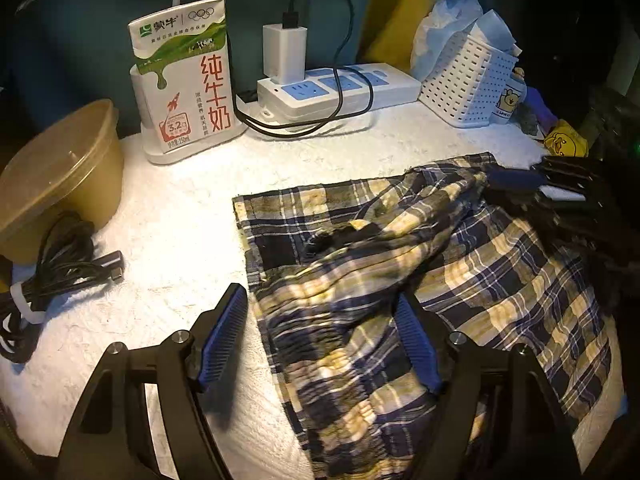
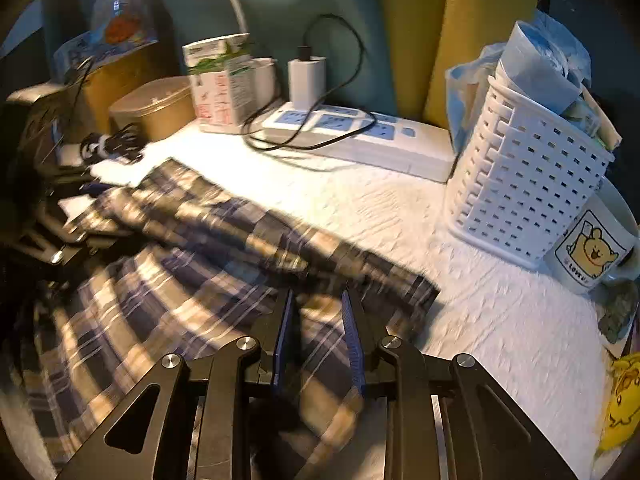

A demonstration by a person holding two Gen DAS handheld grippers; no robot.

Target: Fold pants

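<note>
Plaid pants point(image 1: 400, 264) in blue, yellow and white lie crumpled on a white towel-covered table point(image 1: 180, 220). My left gripper point(image 1: 320, 294) is open wide low over their near left edge. Its right finger rests over the cloth and its left finger is over bare towel. My right gripper point(image 1: 494, 178) comes in from the right edge, shut on a bunched fold at the far corner of the pants, which rises toward it. In the blurred right wrist view the pants point(image 2: 180, 280) run between the narrow blue pads of the right gripper point(image 2: 318, 304).
Along the back stand a milk carton point(image 1: 188, 80), a power strip point(image 1: 340, 88) with a charger and black cable, and a white slotted basket point(image 1: 468, 80). A lidded brown bowl point(image 1: 60, 172) and bundled cable point(image 1: 60, 272) sit left. A bear mug point(image 2: 592, 252) is right.
</note>
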